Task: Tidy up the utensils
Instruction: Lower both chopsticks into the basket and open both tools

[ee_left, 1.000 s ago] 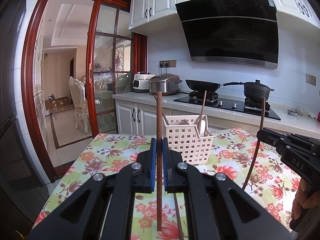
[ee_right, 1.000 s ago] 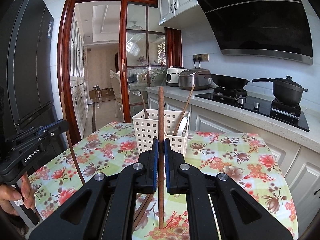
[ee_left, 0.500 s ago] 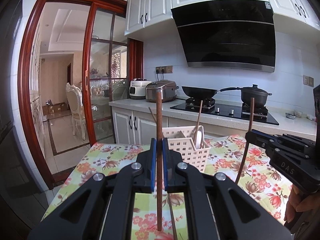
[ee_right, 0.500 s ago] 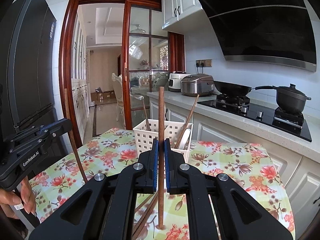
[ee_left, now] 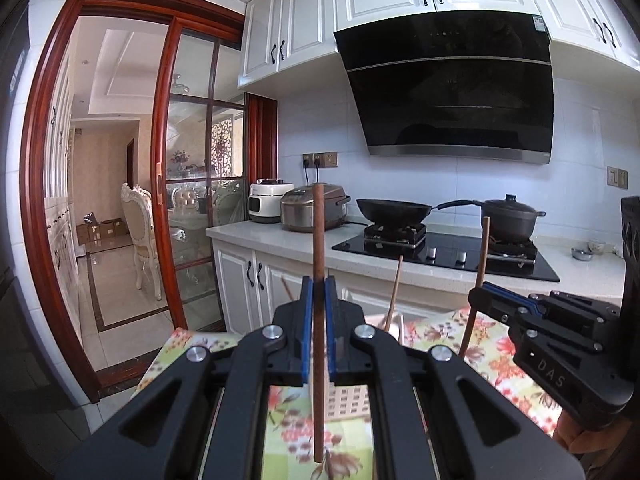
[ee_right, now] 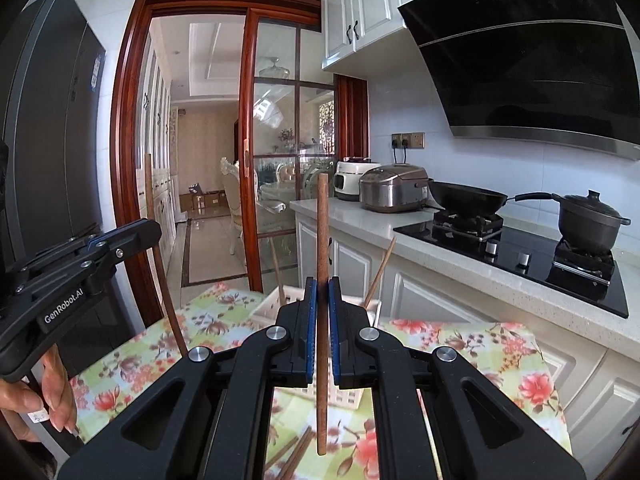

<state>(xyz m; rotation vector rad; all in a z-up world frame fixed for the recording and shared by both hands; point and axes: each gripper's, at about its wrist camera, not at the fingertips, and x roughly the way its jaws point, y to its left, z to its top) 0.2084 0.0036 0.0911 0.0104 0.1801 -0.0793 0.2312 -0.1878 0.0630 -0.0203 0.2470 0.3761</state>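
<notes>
My left gripper point(ee_left: 319, 292) is shut on an upright brown chopstick point(ee_left: 318, 232), held above the floral table point(ee_left: 440, 332). My right gripper point(ee_right: 323, 288) is shut on a second upright chopstick point(ee_right: 322, 220). Each gripper shows in the other's view: the right one point(ee_left: 486, 296) with its stick point(ee_left: 482, 256), the left one point(ee_right: 132, 236) with its stick point(ee_right: 154, 248). The white slotted basket point(ee_right: 266, 308) stands just beyond, mostly hidden behind the fingers, with chopsticks point(ee_right: 380, 268) leaning in it. More chopsticks point(ee_right: 292, 456) lie loose on the cloth below.
Behind the table runs a white counter point(ee_left: 240, 232) with a rice cooker point(ee_left: 312, 208), a wok point(ee_left: 394, 210) and a lidded pot point(ee_left: 508, 218) on a black hob. A dark fridge point(ee_right: 44, 140) stands at the left, beside a red-framed doorway point(ee_right: 128, 120).
Both grippers have risen with their chopsticks. The basket and tablecloth have sunk low in both views, and the basket is now largely behind the fingers.
</notes>
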